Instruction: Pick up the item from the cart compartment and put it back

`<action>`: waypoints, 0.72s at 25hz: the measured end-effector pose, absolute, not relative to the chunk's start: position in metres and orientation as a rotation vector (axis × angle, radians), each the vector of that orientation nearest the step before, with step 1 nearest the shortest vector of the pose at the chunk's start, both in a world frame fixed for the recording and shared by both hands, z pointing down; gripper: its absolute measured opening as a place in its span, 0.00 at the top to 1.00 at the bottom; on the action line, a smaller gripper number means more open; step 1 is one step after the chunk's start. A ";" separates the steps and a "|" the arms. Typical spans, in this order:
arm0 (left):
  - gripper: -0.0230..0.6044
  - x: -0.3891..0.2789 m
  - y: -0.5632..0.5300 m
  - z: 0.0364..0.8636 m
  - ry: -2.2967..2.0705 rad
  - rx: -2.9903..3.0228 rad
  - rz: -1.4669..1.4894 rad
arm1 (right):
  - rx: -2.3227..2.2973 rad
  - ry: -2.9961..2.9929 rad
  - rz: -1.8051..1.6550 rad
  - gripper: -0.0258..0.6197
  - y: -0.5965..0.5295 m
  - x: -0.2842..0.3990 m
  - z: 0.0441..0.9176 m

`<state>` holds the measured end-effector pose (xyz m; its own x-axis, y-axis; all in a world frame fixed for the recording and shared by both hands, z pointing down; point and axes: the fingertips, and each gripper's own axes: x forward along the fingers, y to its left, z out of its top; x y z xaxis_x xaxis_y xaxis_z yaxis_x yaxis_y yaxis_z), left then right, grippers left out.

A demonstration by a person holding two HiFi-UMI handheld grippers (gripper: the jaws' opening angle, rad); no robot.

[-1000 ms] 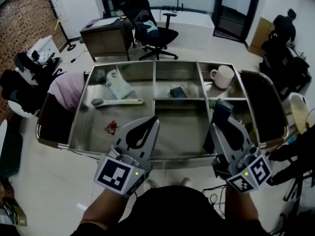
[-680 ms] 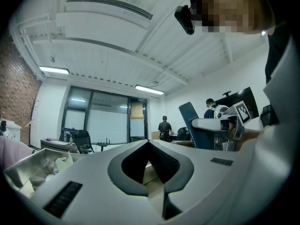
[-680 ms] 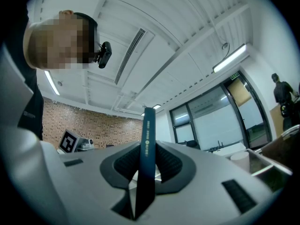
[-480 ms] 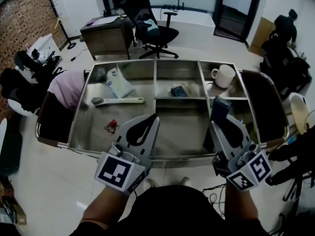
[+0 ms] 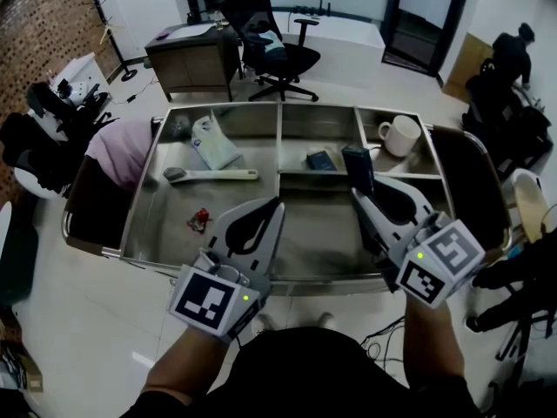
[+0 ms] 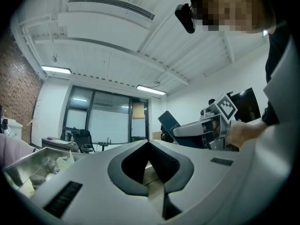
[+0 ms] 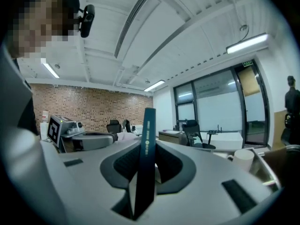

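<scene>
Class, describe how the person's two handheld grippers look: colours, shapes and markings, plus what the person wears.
Both the left gripper and the right gripper are light grey, wedge-shaped shells with black ribbed pads round a teardrop opening. Each carries a cube with black-and-white square markers and a green light. The person wears a black top.

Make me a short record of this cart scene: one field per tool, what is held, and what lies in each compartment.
Left tool: shut, nothing between its jaws
Right tool: shut on a dark blue box, held upright and edge-on
Cart: steel, divided into compartments
Left compartment: white-handled brush, white pouch, small red item
Far middle compartment: small dark packet
Far right compartment: white mug
</scene>
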<state>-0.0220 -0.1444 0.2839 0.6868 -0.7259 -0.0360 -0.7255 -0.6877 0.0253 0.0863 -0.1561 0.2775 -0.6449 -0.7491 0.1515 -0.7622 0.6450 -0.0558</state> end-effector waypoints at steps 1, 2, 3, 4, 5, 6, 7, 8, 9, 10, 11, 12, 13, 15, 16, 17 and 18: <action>0.96 -0.022 -0.145 0.285 -1.239 2.875 -0.068 | 1.249 -2.730 0.187 0.81 -0.161 0.084 0.280; 0.96 -0.023 -0.146 0.285 -1.241 2.873 -0.070 | 1.232 -2.712 0.197 0.81 -0.167 0.081 0.284; 0.96 -0.023 -0.146 0.285 -1.243 2.870 -0.073 | 1.215 -2.689 0.204 0.81 -0.172 0.079 0.288; 0.96 -0.024 -0.146 0.286 -1.246 2.868 -0.075 | 1.198 -2.665 0.208 0.81 -0.178 0.076 0.292; 0.96 -0.024 -0.147 0.286 -1.247 2.865 -0.076 | 1.184 -2.640 0.208 0.81 -0.183 0.073 0.296; 0.96 -0.025 -0.147 0.287 -1.249 2.864 -0.077 | 1.171 -2.615 0.204 0.81 -0.188 0.070 0.300; 0.96 -0.025 -0.148 0.288 -1.250 2.863 -0.076 | 1.158 -2.590 0.198 0.81 -0.193 0.067 0.305; 0.96 -0.025 -0.148 0.289 -1.252 2.862 -0.075 | 1.141 -2.564 0.194 0.81 -0.198 0.064 0.309; 0.96 -0.025 -0.149 0.289 -1.254 2.860 -0.073 | 1.120 -2.537 0.189 0.81 -0.202 0.061 0.315; 0.96 -0.025 -0.149 0.289 -1.256 2.858 -0.072 | 1.095 -2.509 0.184 0.81 -0.205 0.058 0.320; 0.96 -0.025 -0.150 0.289 -1.258 2.857 -0.071 | 1.069 -2.482 0.175 0.81 -0.208 0.054 0.326; 0.96 -0.026 -0.151 0.289 -1.260 2.856 -0.071 | 1.046 -2.456 0.166 0.81 -0.211 0.051 0.332; 0.96 -0.026 -0.151 0.289 -1.263 2.855 -0.072 | 1.030 -2.432 0.158 0.81 -0.214 0.048 0.337; 0.96 -0.027 -0.152 0.290 -1.263 2.856 -0.073 | 1.013 -2.399 0.152 0.81 -0.219 0.045 0.345; 0.96 -0.027 -0.152 0.290 -1.263 2.857 -0.072 | 1.010 -2.390 0.154 0.81 -0.221 0.044 0.347; 0.96 -0.026 -0.152 0.290 -1.262 2.858 -0.069 | 1.008 -2.384 0.156 0.81 -0.222 0.044 0.348; 0.96 -0.026 -0.152 0.289 -1.262 2.859 -0.067 | 1.007 -2.379 0.158 0.81 -0.224 0.043 0.350</action>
